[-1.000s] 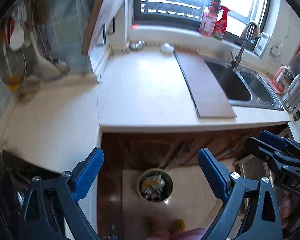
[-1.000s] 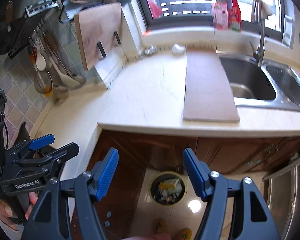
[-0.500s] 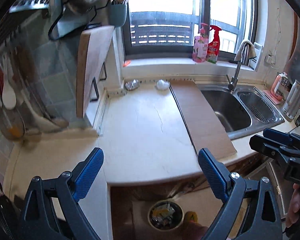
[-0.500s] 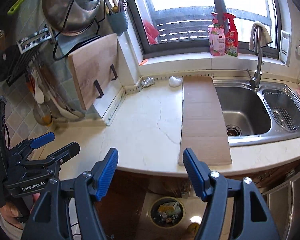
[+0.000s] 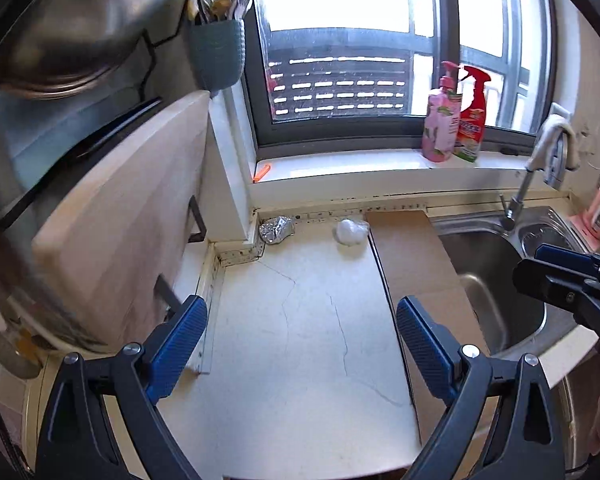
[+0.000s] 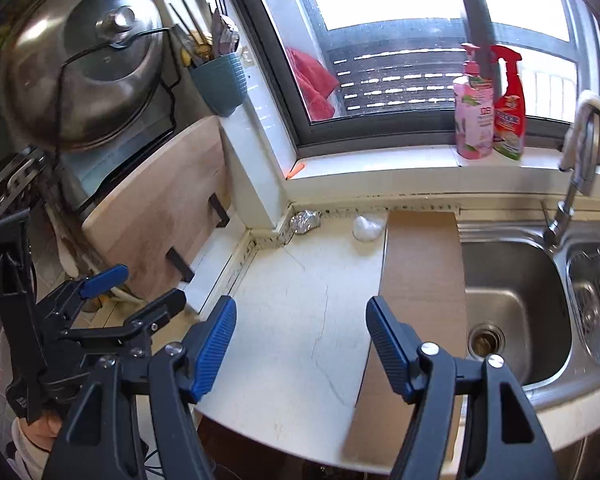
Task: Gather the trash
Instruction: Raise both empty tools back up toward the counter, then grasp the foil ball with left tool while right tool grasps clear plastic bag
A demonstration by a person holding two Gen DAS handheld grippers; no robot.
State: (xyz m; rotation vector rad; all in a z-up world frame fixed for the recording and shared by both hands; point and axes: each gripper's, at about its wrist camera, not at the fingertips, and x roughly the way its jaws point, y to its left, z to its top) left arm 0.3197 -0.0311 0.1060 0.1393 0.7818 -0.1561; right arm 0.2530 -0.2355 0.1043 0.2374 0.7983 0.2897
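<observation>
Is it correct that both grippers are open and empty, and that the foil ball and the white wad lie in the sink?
Not quite. The foil ball and the white wad lie on the countertop at the back wall, left of the sink, as the left wrist view shows. The rest holds: the left gripper and the right gripper are open and empty.

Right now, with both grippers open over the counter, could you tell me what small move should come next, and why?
Probably ease the left gripper forward toward the crumpled foil ball in the back corner. Both grippers are open and empty, and the foil and the white wad lie untouched by the back wall; the right gripper faces the wad.
</observation>
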